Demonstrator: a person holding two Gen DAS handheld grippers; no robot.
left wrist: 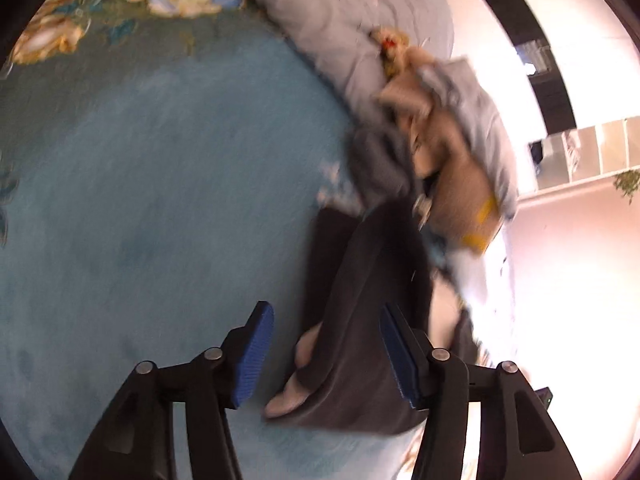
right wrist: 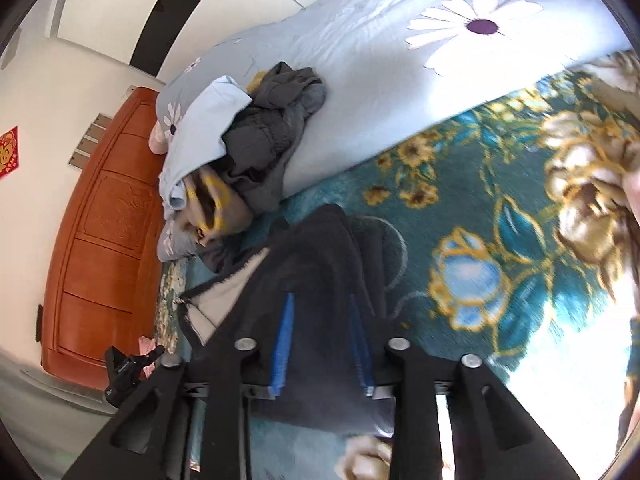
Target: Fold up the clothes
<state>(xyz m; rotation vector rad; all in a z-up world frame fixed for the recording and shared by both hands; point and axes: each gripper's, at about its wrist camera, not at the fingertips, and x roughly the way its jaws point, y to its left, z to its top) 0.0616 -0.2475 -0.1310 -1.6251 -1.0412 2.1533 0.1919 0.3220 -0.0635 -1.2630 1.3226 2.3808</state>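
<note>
A dark grey fleece garment (left wrist: 360,312) with a pale lining lies on the teal floral blanket (left wrist: 140,200). My left gripper (left wrist: 326,344) is open; its right blue pad rests over the garment, its left pad over bare blanket. In the right wrist view the same dark garment (right wrist: 320,272) lies between my right gripper's blue pads (right wrist: 284,340); the right gripper (right wrist: 322,320) looks shut on a fold of it. A heap of other clothes (right wrist: 256,136), grey, light blue and tan with yellow, lies beyond on the quilt.
A grey-blue quilt with white daisies (right wrist: 420,52) is bunched along the blanket's far side. A brown wooden headboard (right wrist: 100,240) and a white wall stand at the left. The clothes heap also shows in the left wrist view (left wrist: 452,148). The blanket (right wrist: 500,240) has big gold and blue flowers.
</note>
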